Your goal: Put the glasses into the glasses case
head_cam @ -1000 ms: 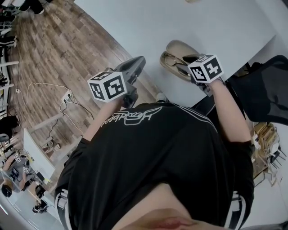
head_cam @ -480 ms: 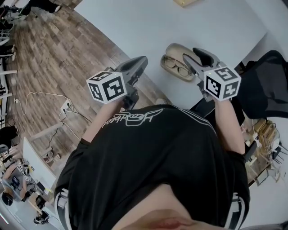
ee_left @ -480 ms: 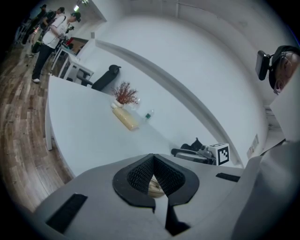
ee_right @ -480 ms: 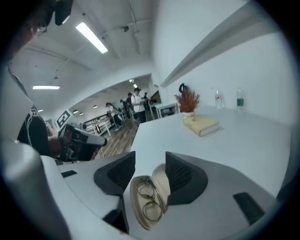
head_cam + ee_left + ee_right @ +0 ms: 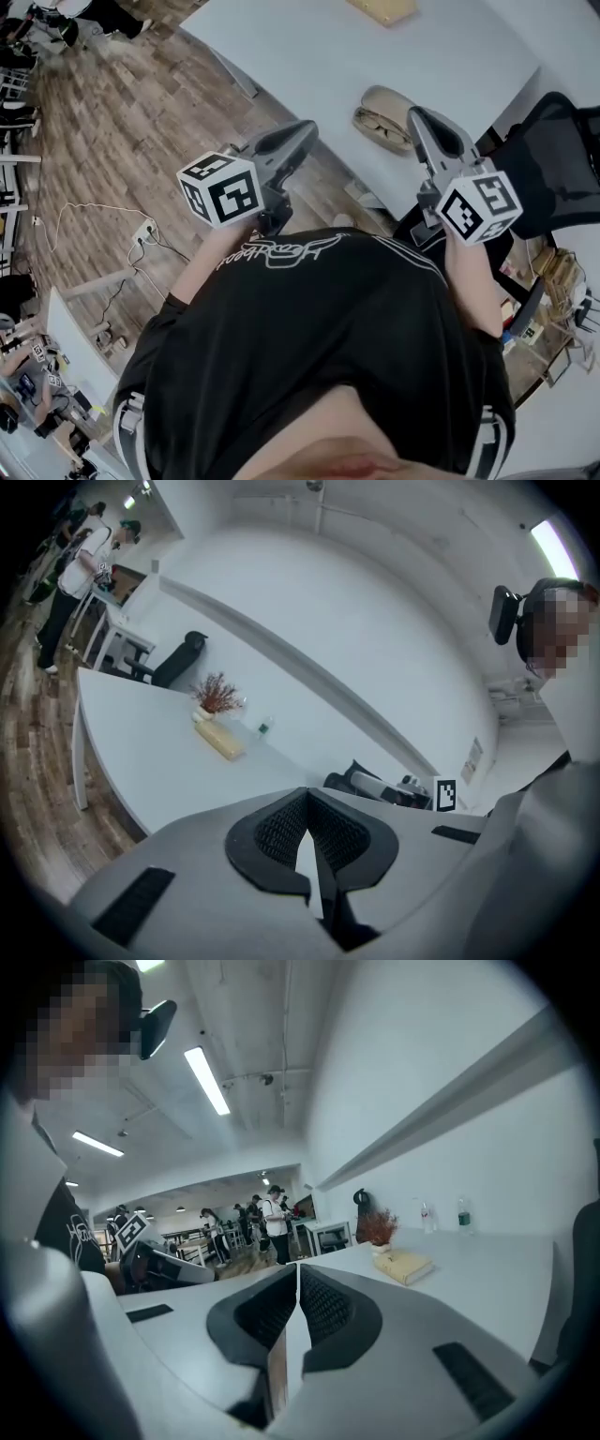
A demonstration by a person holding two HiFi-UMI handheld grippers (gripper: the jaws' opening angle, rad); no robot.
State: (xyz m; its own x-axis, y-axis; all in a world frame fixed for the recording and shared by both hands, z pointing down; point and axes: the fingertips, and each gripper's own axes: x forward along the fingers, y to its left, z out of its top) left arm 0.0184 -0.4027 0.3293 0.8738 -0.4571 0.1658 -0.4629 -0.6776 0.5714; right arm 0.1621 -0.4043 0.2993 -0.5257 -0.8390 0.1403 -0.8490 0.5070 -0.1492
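Currently the glasses (image 5: pixel 379 126) lie inside the glasses case (image 5: pixel 394 99), which rests open on the white table (image 5: pixel 309 56) near its front edge. We judge the placement step complete. The lid stands up, so closing the case remains the only possible follow-up.

The right gripper (image 5: pixel 419 115) has let go. Its jaws are closing, and its own view shows the ribbed pads (image 5: pixel 323 1309) almost met with nothing between them. That view looks level across the table towards a tan book (image 5: pixel 404 1265) and does not show the case. In the head view its tips appear just beside the case, not in it.

The left gripper (image 5: pixel 306 127) is clenched and empty. Its pads (image 5: pixel 281 827) meet at the tip, and nothing is caught in them. It hangs over the wooden floor (image 5: pixel 112 103), well apart from the case.

Compared with the earliest frame:
- The right gripper was down at the case, its marker cube covering one end. It has since withdrawn and risen towards the camera.
- The left gripper has also risen slightly.
- The case has kept its place on the table and is now wholly uncovered.
- Both tools have cleared the work area, consistent with a finished insertion.
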